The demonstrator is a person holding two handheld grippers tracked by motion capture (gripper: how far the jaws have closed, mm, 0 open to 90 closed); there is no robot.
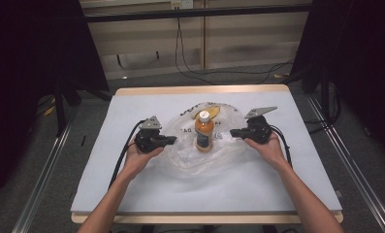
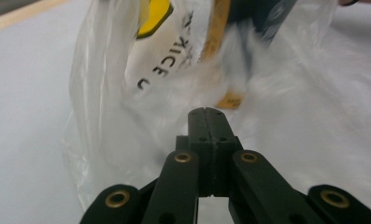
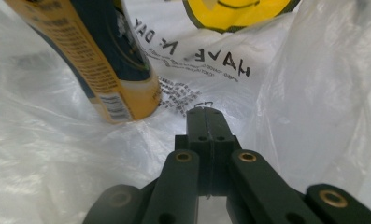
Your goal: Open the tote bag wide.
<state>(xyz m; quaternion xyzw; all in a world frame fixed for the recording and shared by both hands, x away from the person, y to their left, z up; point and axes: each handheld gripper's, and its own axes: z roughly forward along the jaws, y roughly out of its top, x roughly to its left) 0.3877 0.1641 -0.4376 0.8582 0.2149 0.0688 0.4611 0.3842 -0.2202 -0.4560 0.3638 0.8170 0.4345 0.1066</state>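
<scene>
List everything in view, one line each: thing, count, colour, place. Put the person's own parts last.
bottle: one, orange with a white cap, upright on the bag at the table's middle.
plastic bag: one, clear white with black lettering and a yellow smiley, spread under and around the bottle.
table: one, pale grey top with a wooden edge.
cables: several, black, on the floor beyond the table.
left gripper: one, black, jaws shut, at the bag's left edge.
right gripper: one, black, jaws shut, at the bag's right edge.
forearms: two, bare, entering from the bottom.
</scene>
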